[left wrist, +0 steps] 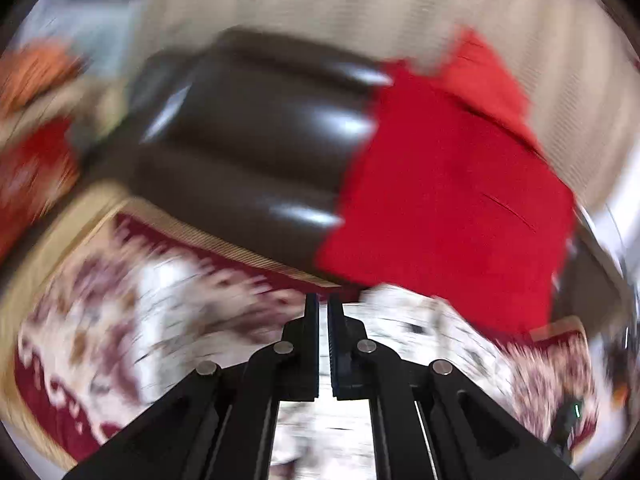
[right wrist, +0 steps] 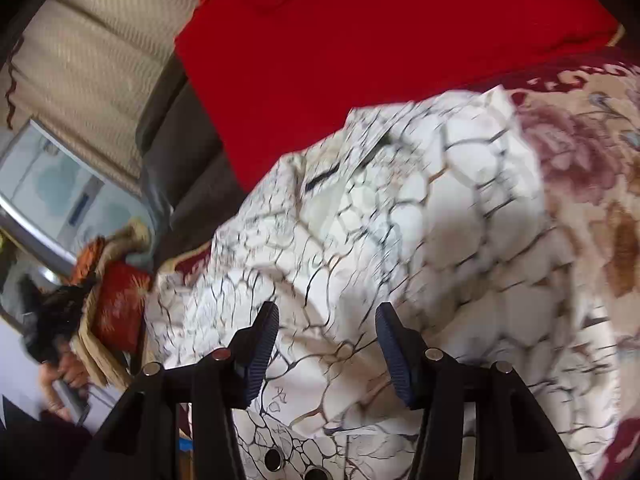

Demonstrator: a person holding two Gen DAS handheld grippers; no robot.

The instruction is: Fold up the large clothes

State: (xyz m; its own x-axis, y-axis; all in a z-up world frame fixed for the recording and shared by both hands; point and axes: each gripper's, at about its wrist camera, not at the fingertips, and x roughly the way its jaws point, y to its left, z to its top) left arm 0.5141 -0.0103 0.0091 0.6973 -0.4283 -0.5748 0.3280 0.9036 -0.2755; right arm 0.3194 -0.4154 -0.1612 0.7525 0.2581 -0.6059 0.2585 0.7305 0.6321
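A white garment with a dark crackle print (right wrist: 400, 248) sprawls across the lower centre of the frame over a floral bedspread (right wrist: 592, 168), ready for folding; right gripper (right wrist: 328, 340) hovers spread above it, left gripper (left wrist: 324, 308) pressed together, apparently empty.
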